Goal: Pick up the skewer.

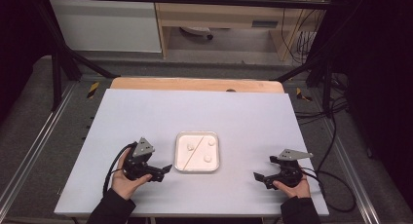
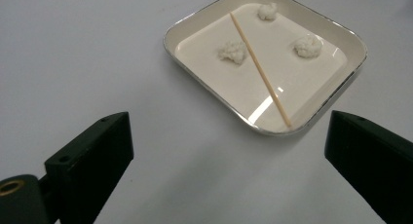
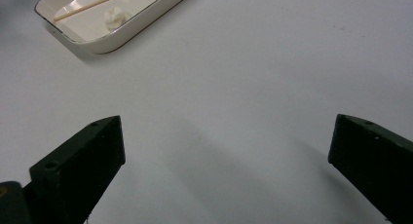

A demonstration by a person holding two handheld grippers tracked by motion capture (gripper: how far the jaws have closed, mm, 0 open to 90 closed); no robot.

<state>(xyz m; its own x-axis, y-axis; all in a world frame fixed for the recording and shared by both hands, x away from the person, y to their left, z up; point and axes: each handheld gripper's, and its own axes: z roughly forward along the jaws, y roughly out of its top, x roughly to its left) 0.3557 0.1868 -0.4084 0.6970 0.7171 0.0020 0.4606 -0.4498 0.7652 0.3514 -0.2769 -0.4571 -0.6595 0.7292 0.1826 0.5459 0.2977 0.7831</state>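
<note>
A square cream tray [image 1: 215, 136] [image 2: 350, 63] [image 3: 141, 27] sits at the middle of the white table. Inside it lie three small white fluffy lumps [image 1: 190, 146] [image 2: 233, 51] [image 3: 116, 15] and a thin wooden stick [image 1: 191, 153] [image 2: 258, 68] [image 3: 87, 7] set diagonally. My left gripper [image 1: 167, 170] [image 2: 229, 156] rests just left of the tray, pointing at it, jaws wide open and empty. My right gripper [image 1: 257, 177] [image 3: 226, 156] sits to the tray's right near the front edge, open and empty, aimed leftward over bare table.
The white tabletop [image 1: 146, 112] has a wooden strip [image 1: 195, 84] along its far edge. Cables [image 1: 336, 180] trail off the right side. A dark metal frame [image 1: 63, 58] and shelving [image 1: 219, 19] stand behind the table.
</note>
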